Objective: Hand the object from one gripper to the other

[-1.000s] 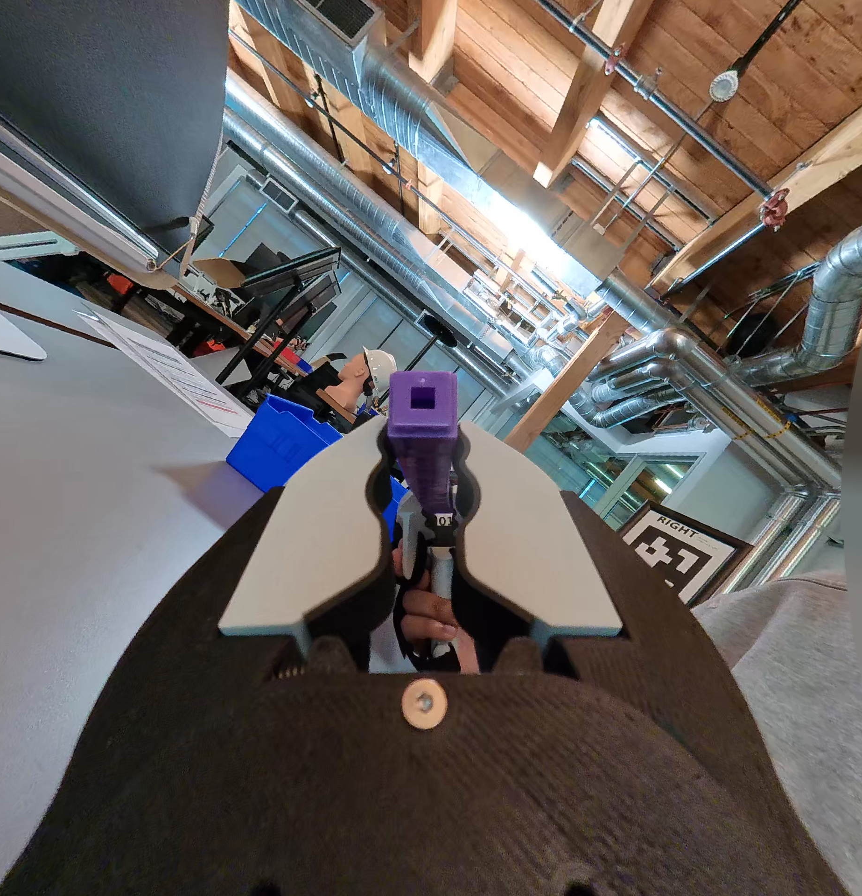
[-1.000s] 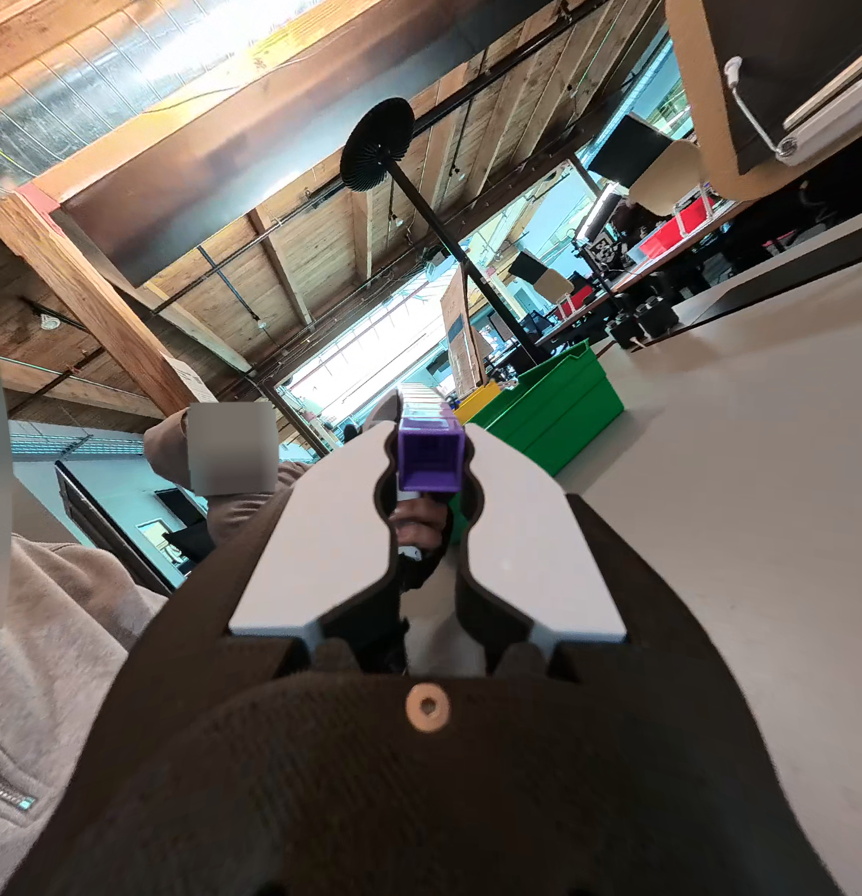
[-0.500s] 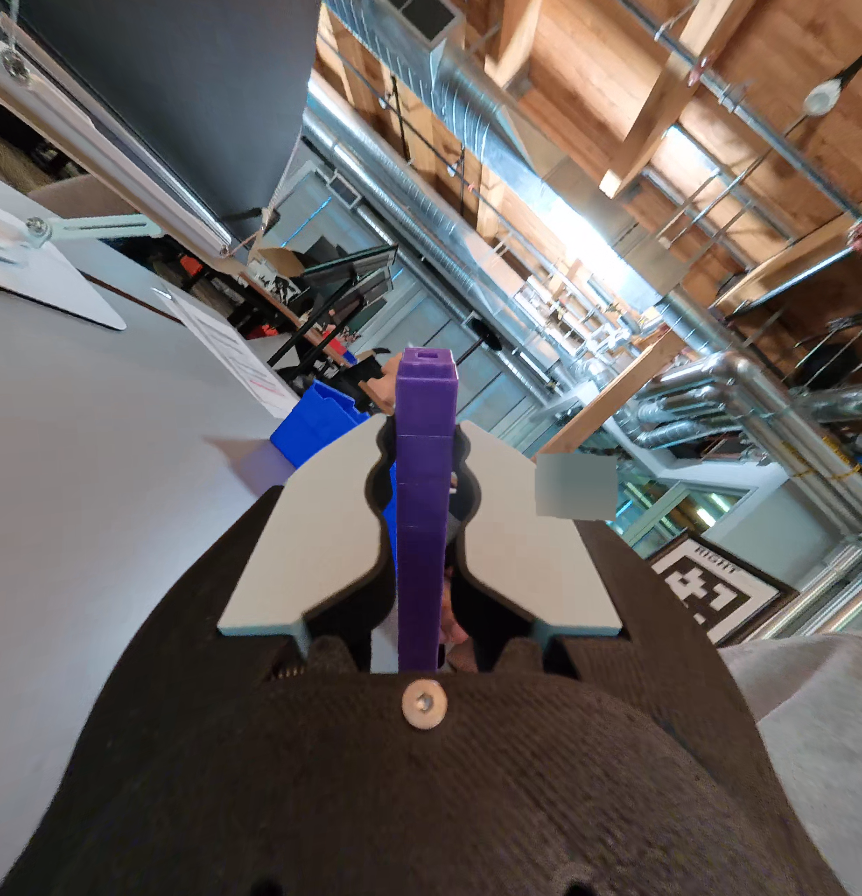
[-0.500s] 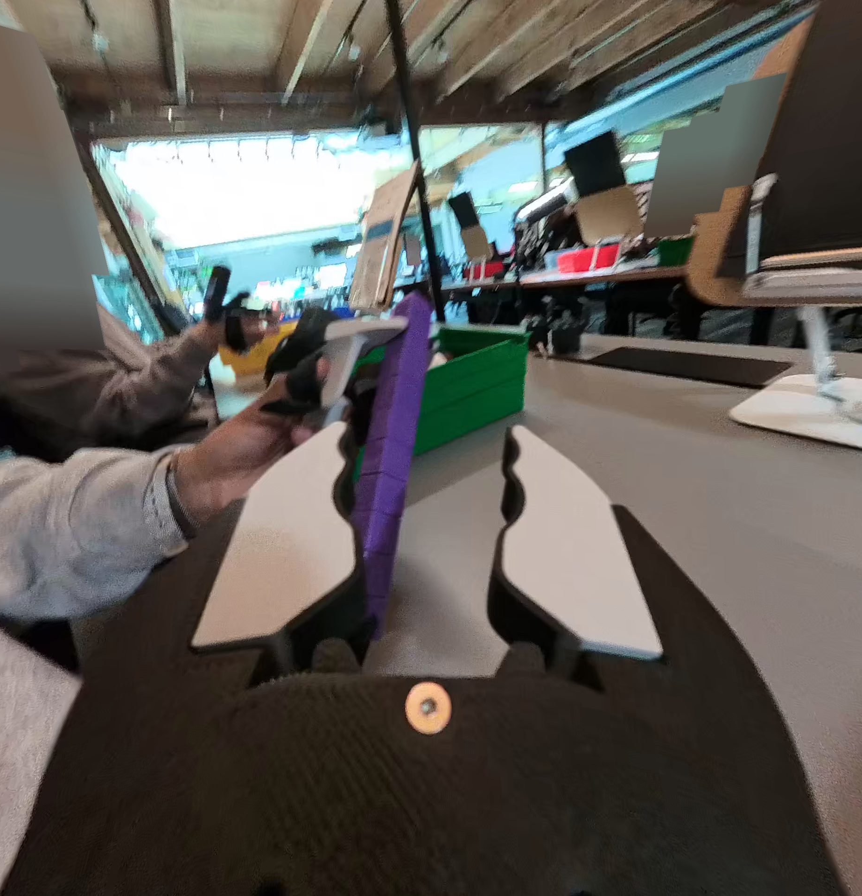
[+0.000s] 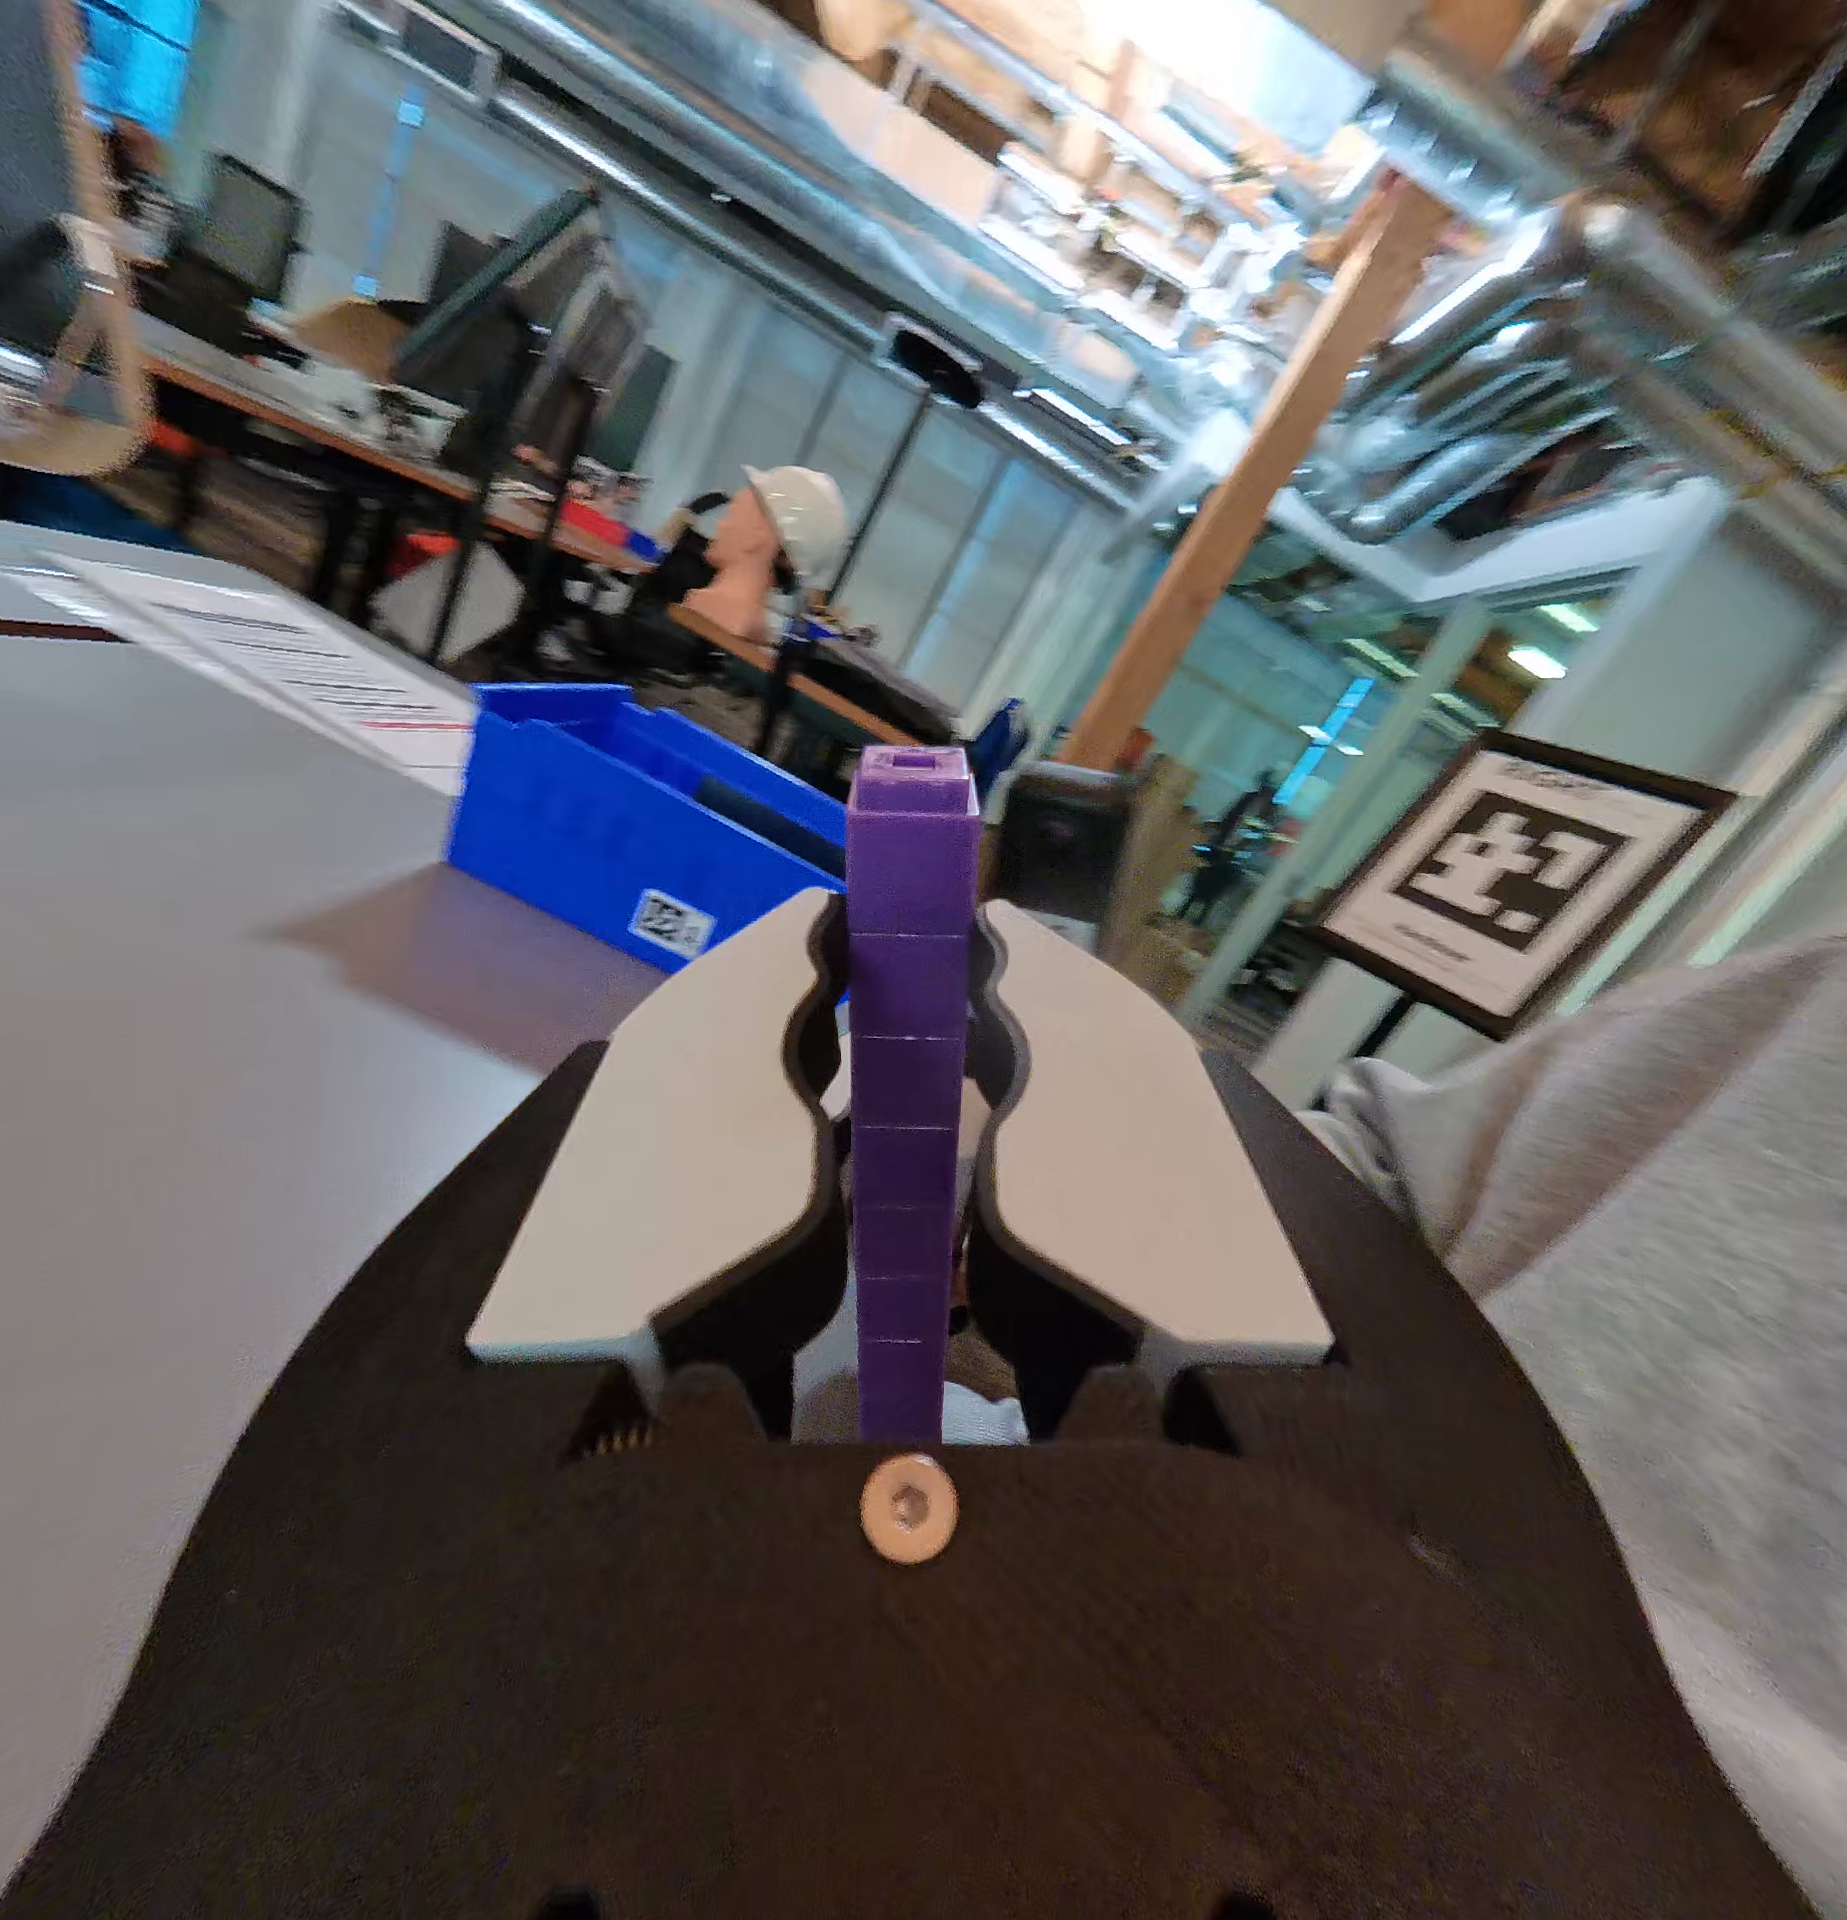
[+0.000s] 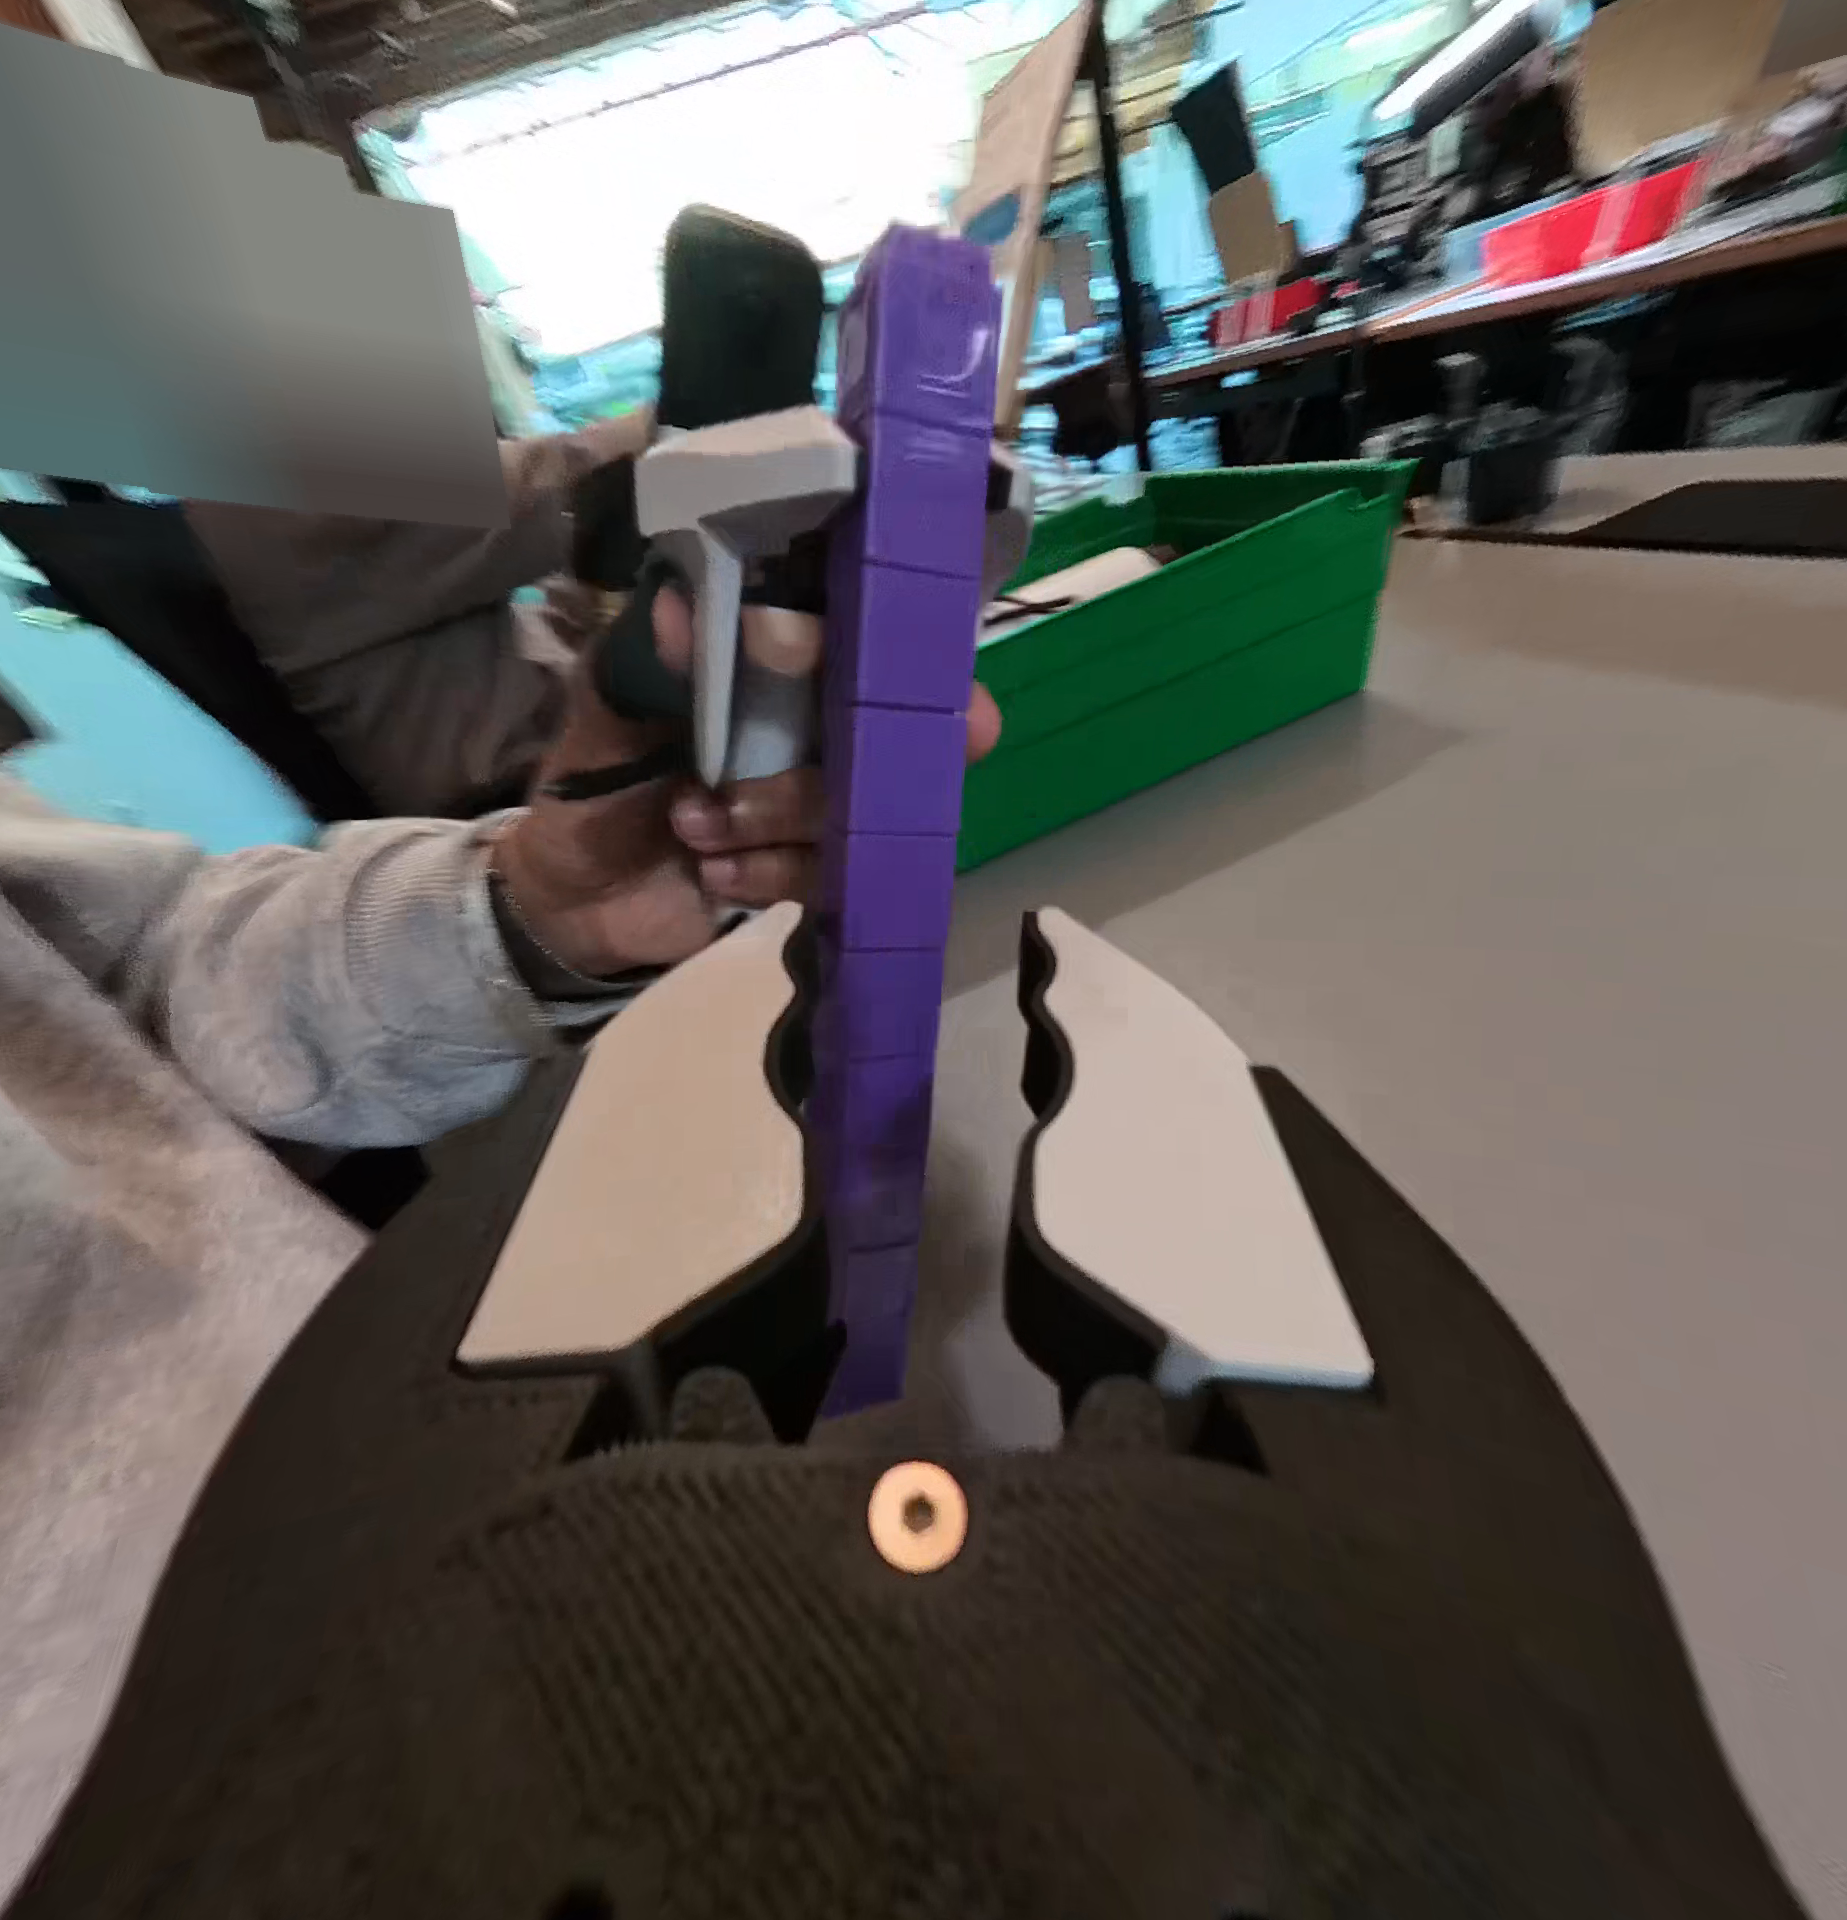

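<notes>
A purple stick of linked cubes (image 5: 906,1091) stands upright between the fingers of my left gripper (image 5: 906,914), which is shut on it. In the right wrist view the same stick (image 6: 908,623) rises through the gap of my right gripper (image 6: 914,920), which is open. The stick rests against that gripper's left finger and is clear of the right finger. Farther off in that view, the left gripper (image 6: 742,499) clamps the stick near its upper part, held by a hand (image 6: 607,862).
A blue bin (image 5: 586,821) and a printed sheet (image 5: 254,644) lie on the grey table (image 5: 171,1039) ahead of the left gripper. A green bin (image 6: 1189,623) stands ahead of the right gripper. A framed marker board (image 5: 1501,883) stands at the right. About 7 centimeters separates my left fingertips from my right.
One second ago both grippers were shut on the stick and pointed at the ceiling. The right gripper has opened, both have tilted down towards the table, and the stick stays in the left gripper.
</notes>
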`<state>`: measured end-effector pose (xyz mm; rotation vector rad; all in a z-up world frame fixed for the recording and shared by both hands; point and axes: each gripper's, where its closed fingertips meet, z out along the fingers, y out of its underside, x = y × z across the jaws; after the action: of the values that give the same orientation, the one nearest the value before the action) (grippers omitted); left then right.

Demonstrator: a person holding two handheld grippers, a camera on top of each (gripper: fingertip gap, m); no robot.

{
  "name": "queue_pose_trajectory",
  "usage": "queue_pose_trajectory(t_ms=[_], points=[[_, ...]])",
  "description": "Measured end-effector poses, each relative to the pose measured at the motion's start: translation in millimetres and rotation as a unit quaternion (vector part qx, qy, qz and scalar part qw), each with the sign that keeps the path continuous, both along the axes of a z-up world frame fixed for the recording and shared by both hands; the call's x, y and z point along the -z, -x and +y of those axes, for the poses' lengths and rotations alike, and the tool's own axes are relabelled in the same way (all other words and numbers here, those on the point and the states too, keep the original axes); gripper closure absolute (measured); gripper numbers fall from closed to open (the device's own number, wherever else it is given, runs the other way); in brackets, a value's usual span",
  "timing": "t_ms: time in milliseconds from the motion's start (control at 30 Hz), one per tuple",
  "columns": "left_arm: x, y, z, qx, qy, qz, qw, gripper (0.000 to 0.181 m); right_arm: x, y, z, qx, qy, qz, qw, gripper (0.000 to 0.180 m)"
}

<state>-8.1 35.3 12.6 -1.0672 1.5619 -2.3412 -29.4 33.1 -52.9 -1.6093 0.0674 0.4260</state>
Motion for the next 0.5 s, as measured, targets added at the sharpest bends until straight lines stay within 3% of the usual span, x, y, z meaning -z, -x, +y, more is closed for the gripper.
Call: queue_pose_trajectory(t_ms=[133,300,400,500], points=[[-2,7,-5,0.046,0.013,0.006,0.999,0.159,-3,21,-4,-0.110,0.000,0.101,0.989,0.158],[-9,7,-1,0.037,0.033,-0.018,0.999,0.155,-10,17,-6,-0.097,-0.018,0.087,0.991,0.158],[-7,-1,6,0.006,0.052,-0.011,0.999,0.122,-20,6,-11,-0.089,-0.052,0.129,0.986,0.158],[0,-4,6,0.015,0.061,0.009,0.998,0.127,-28,-9,-17,-0.077,-0.089,0.174,0.978,0.158]])
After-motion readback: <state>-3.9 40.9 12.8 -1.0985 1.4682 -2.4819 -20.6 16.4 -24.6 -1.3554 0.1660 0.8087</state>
